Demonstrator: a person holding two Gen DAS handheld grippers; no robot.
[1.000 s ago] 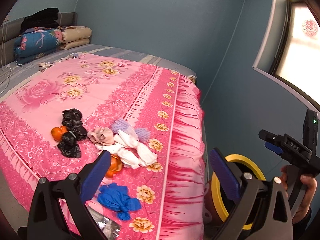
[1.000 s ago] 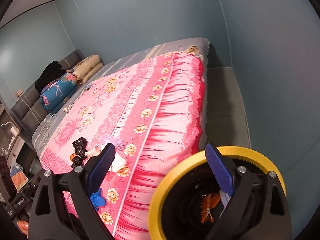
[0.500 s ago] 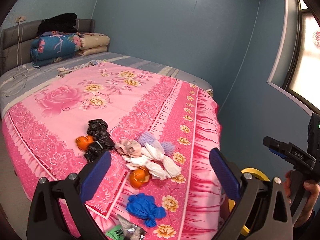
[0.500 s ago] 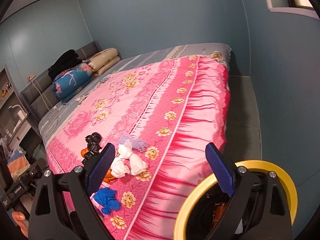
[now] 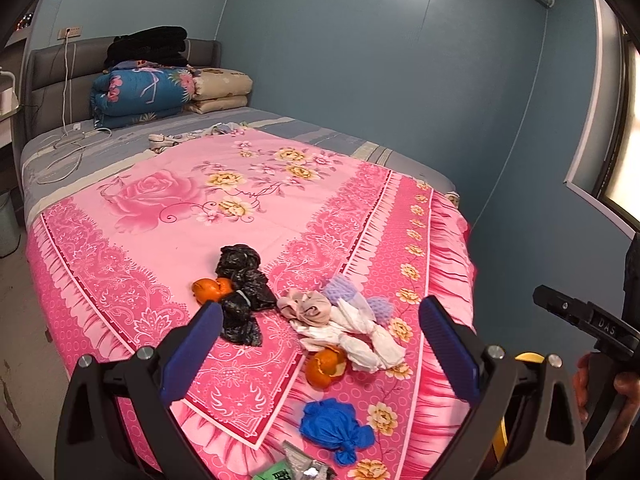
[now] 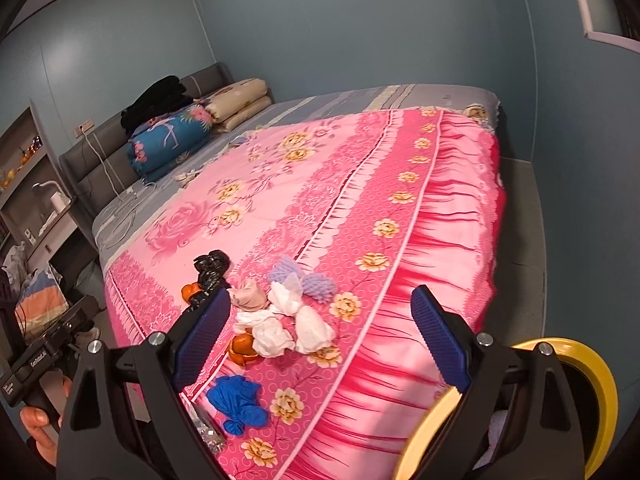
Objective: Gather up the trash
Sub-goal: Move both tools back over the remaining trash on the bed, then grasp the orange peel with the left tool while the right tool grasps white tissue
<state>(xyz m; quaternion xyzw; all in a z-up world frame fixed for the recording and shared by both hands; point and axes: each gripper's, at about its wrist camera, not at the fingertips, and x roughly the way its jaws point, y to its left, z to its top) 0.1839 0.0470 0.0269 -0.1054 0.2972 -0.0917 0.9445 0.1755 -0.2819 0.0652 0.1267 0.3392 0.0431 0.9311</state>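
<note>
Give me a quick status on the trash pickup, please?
Both tools open, empty: left tool, right tool. Trash pile on the pink bedspread, untouched; blue glove nearest. Yellow-rimmed bin beside the bed. Nothing in the way.

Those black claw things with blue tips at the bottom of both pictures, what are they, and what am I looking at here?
They are two hand-held grippers, each with a camera looking along its fingers. One picture comes from the left gripper, the other from the right gripper; both are open and hold nothing. Ahead is a bed with a pink flowered cover. On it lies trash: a black bag, orange peels, white tissues, a blue glove. The yellow-rimmed bin stands on the floor beside the bed.
</note>
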